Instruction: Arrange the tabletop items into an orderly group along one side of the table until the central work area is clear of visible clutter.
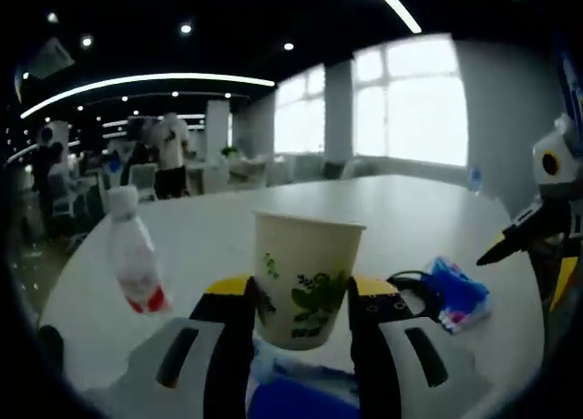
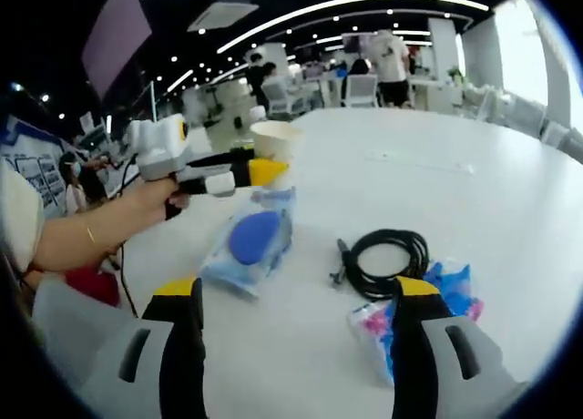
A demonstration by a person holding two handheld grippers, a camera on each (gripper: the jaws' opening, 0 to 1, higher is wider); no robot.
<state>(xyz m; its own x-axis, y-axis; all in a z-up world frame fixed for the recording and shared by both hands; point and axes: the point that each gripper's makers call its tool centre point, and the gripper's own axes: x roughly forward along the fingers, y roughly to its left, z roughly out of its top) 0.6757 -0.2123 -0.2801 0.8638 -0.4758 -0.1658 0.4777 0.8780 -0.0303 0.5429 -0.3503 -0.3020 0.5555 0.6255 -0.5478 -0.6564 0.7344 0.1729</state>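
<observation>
A large white table (image 2: 474, 191) stands in a bright open office, with tall windows, ceiling lights and people standing far behind.

In the left gripper view, the left gripper (image 1: 301, 317) pinches a paper cup (image 1: 304, 278) printed with green leaves. Its yellow-tipped jaws press the cup's lower sides and the cup stands upright, seemingly lifted a little off the table. Under the jaws lies a clear bag with a blue pad (image 1: 296, 392). To the left, a small plastic water bottle (image 1: 133, 250) with a red label stands alone. To the right lie a coiled black cable (image 1: 414, 282) and, just beside it, a blue and pink packet (image 1: 460, 293).

In the right gripper view, the right gripper (image 2: 296, 328) hangs above the table with its jaws spread wide and nothing between them. Between the jaw tips sits the cable, with the packet touching its right side. The bag with the blue pad lies to the left, and past it a hand (image 2: 150, 200) holds the left gripper around the cup.

The items are scattered across the middle, so the tidying looks barely begun. To do this step well, the cup should stay level under gentle pressure, since thin paper crushes easily. It should be set down near one edge, with room left beside it for the bottle, bag, cable and packet.
</observation>
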